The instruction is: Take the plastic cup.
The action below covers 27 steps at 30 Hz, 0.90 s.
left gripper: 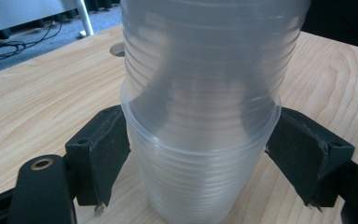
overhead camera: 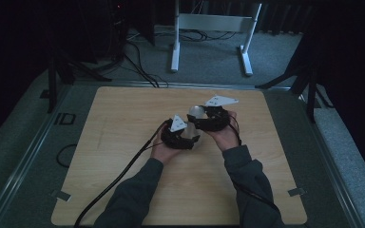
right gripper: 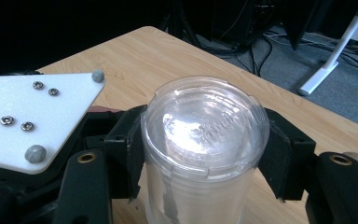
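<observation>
High view: two hands meet near the middle of a wooden table (overhead camera: 123, 142), holding a clear plastic cup stack (overhead camera: 196, 114) between them. The left gripper (overhead camera: 183, 137), at seven o'clock from the stack, has its jaws pressed on the stack's lower rim. The right gripper (overhead camera: 204, 119), at three o'clock, clamps the upper part.

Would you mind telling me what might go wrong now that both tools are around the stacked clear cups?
1. The left tool clamps the thin stack of cups; squeezing harder may dent it.
2. The right tool grips near the upturned top cup; pulling might lift several nested cups together, or slip off the smooth plastic.
</observation>
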Each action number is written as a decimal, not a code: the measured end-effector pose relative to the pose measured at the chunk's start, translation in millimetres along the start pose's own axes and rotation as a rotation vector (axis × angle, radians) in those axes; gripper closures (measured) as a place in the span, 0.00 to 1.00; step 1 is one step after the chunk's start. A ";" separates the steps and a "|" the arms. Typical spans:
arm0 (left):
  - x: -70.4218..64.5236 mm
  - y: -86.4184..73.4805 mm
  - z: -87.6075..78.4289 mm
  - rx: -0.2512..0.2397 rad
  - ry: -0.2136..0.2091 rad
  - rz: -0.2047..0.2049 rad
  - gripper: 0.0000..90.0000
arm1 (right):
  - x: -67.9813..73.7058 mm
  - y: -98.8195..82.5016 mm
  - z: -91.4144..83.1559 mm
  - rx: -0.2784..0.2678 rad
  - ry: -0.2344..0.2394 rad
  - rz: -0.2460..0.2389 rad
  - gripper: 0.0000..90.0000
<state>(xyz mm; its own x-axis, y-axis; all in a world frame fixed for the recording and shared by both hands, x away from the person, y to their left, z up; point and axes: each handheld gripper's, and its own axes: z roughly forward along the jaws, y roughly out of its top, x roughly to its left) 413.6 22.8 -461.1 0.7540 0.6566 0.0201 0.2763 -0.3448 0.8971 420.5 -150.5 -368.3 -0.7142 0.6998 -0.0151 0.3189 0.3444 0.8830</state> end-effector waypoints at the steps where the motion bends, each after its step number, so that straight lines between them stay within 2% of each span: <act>1: -0.1 0.1 -0.2 0.000 0.001 0.000 0.24 | -0.1 0.2 -0.1 0.000 0.000 -0.001 0.43; 13: -1.8 -0.2 -0.4 0.002 0.013 0.015 0.25 | -1.2 0.8 -0.7 -0.003 -0.002 0.005 0.43; 18: -1.3 0.0 1.0 -0.022 -0.002 -0.011 0.23 | -2.2 0.4 -1.2 -0.007 0.006 0.020 0.43; 27: -0.9 -0.6 2.3 -0.030 0.006 -0.014 0.22 | -1.2 0.0 0.1 -0.013 0.019 0.032 0.43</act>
<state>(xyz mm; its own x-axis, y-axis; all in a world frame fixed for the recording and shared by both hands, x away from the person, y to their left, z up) 414.2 20.8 -462.7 0.7468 0.6650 0.0099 0.2687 -0.3153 0.9102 421.4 -151.3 -368.3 -0.7153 0.6985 0.0220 0.3338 0.3138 0.8889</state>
